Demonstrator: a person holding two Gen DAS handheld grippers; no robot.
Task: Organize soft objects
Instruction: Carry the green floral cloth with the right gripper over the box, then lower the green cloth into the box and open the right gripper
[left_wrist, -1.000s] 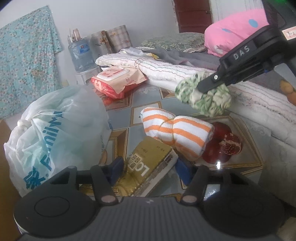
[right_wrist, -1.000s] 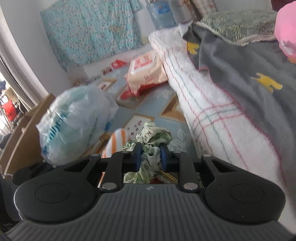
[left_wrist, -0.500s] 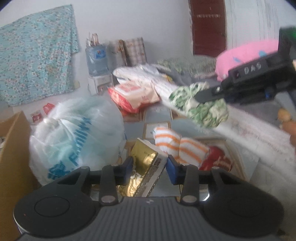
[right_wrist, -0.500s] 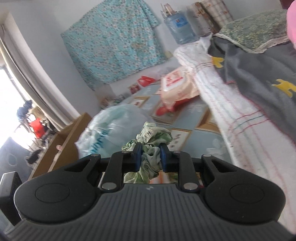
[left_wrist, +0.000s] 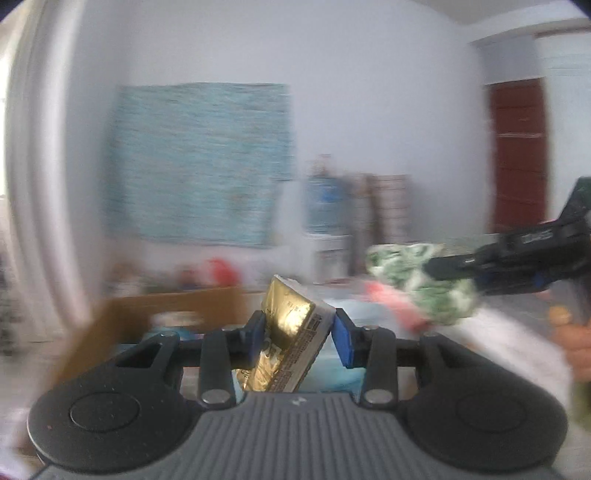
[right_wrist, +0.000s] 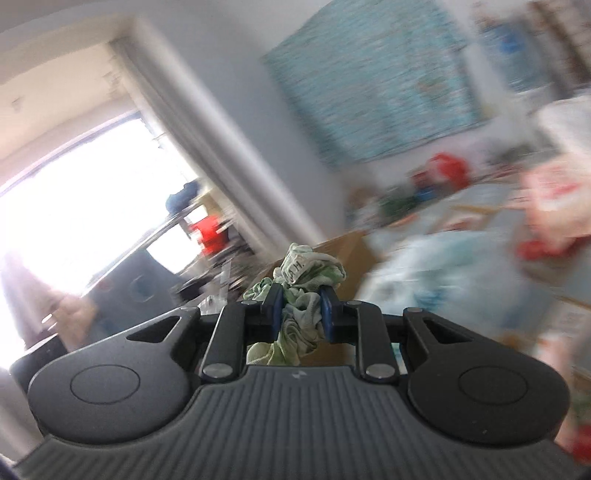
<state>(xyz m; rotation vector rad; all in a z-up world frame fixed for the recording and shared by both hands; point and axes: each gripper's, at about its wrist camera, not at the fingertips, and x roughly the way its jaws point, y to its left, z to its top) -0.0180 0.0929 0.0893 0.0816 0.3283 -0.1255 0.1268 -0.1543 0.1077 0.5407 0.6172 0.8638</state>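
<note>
Left gripper (left_wrist: 299, 332) jaws closed on the gold packet (left_wrist: 288, 339), apparently lifting it.

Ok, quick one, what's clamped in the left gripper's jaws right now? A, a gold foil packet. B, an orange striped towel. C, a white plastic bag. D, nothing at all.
A: in the left wrist view the left gripper has its blue jaws closed on the tilted gold foil packet, while the green and white cloth sits in the right gripper.
</note>
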